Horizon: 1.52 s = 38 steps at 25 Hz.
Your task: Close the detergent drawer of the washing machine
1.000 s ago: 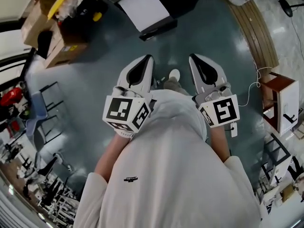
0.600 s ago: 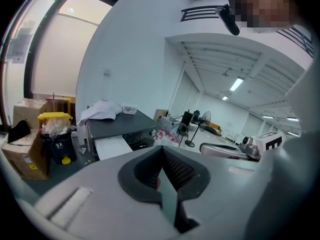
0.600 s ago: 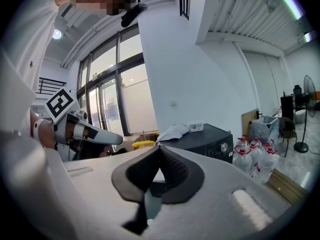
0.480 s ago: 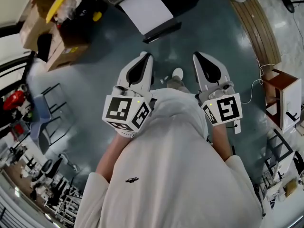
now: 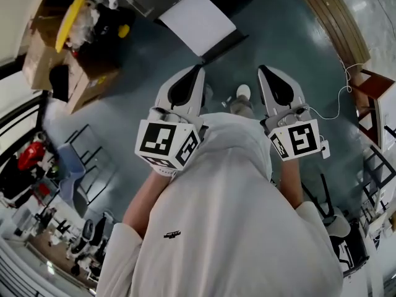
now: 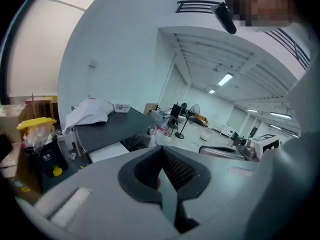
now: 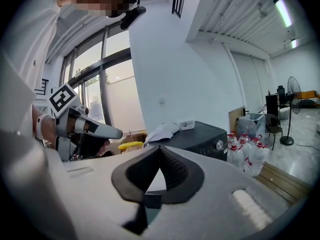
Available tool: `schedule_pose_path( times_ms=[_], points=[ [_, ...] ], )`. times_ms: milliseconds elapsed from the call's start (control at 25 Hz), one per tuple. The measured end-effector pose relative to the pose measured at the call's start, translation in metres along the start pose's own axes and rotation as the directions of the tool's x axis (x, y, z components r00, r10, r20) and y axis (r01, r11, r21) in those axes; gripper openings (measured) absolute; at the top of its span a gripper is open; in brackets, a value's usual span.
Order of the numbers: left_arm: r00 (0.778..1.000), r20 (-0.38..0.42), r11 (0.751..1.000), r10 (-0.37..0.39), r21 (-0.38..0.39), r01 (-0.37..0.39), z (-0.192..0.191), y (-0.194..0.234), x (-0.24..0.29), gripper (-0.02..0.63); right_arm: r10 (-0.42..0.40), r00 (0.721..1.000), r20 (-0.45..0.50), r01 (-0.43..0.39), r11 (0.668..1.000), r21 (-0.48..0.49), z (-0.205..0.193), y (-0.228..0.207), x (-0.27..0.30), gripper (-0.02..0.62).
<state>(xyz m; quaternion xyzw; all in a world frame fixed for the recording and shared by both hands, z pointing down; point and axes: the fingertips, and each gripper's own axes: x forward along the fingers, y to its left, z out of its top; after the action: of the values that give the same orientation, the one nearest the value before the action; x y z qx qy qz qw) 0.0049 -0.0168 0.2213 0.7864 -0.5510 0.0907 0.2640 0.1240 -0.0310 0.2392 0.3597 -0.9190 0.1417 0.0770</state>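
A washing machine [image 5: 199,18] with a dark top and white front stands ahead on the floor, at the top of the head view. Its dark top [image 6: 111,126] carries a crumpled white cloth [image 6: 89,112]. The right gripper view shows the machine's dark body [image 7: 200,134] with a knob. I cannot make out the detergent drawer. My left gripper [image 5: 197,73] and right gripper [image 5: 263,70] are held side by side at waist height, short of the machine. Both are shut with nothing between the jaws, as seen on the left gripper [image 6: 161,150] and the right gripper [image 7: 160,150].
Cardboard boxes [image 5: 54,54] with a yellow lid stand left of the machine. A wooden platform [image 5: 334,18], a small wooden cabinet [image 5: 378,98] and a white cable [image 5: 334,107] lie to the right. Metal chairs [image 5: 86,172] stand at the left. Water bottles [image 7: 249,155] stand beside the machine.
The person has stepped forward, so the machine sits a little closer and larger in the head view. Both grippers keep the same stance, shut and empty.
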Motion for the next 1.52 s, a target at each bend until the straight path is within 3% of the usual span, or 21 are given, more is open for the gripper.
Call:
schedule_pose_path(
  times_ms=[400,720,1120,1520],
  points=[
    [0.975,-0.109,0.975,-0.195,0.084,0.205,0.005,0.042,0.013,0.015,-0.181,0.983,0.021,0.179,0.981,0.073,-0.009,0.009,0.041,0.003],
    [0.944,-0.171,0.948,-0.28,0.102,0.3,-0.006,0.06,0.018,0.015,-0.254,0.967,0.026,0.25,0.962,0.112,-0.026,0.02,0.06,0.003],
    [0.908,-0.295,0.936,-0.297,0.098,0.338,-0.035,0.073,0.041,0.015,-0.289,0.957,0.033,0.282,0.949,0.145,-0.047,0.005,0.065,0.003],
    [0.902,-0.333,0.946,-0.275,0.076,0.316,-0.06,0.079,0.058,0.015,-0.246,0.969,-0.002,0.244,0.961,0.132,-0.093,0.0,0.074,0.005]
  ],
)
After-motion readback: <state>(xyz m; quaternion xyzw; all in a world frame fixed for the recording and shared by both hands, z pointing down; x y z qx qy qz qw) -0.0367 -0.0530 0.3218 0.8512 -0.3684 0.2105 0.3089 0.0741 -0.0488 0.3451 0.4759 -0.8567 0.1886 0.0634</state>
